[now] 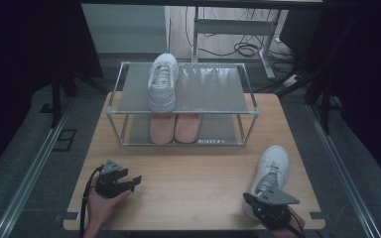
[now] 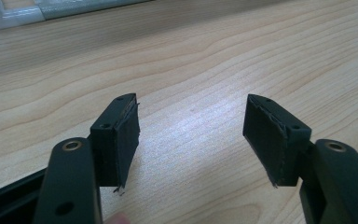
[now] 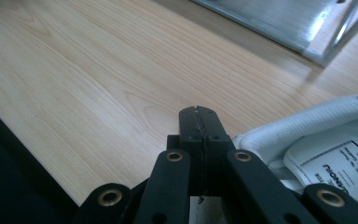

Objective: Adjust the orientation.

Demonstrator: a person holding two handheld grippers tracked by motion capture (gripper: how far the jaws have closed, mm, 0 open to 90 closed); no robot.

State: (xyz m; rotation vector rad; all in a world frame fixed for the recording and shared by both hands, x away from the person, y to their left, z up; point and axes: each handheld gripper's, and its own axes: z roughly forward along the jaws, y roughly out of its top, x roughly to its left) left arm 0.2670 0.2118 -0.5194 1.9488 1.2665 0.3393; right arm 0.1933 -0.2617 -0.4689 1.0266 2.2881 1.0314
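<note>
A white sneaker (image 1: 273, 171) lies on the wooden table (image 1: 193, 168) at the front right, toe pointing away. My right gripper (image 1: 250, 199) sits at its heel end. In the right gripper view the jaws of my right gripper (image 3: 199, 114) are shut flat against each other with nothing between them, and the sneaker's padded heel collar (image 3: 303, 128) lies just to their right. My left gripper (image 1: 135, 182) rests at the front left in a hand. In the left gripper view its jaws (image 2: 191, 135) stand wide open over bare wood.
A metal two-shelf rack (image 1: 218, 94) stands at the back of the table. A second white sneaker (image 1: 162, 82) sits on its top shelf and a pair of pink shoes (image 1: 174, 128) on the lower one. Dark curtains hang at both sides.
</note>
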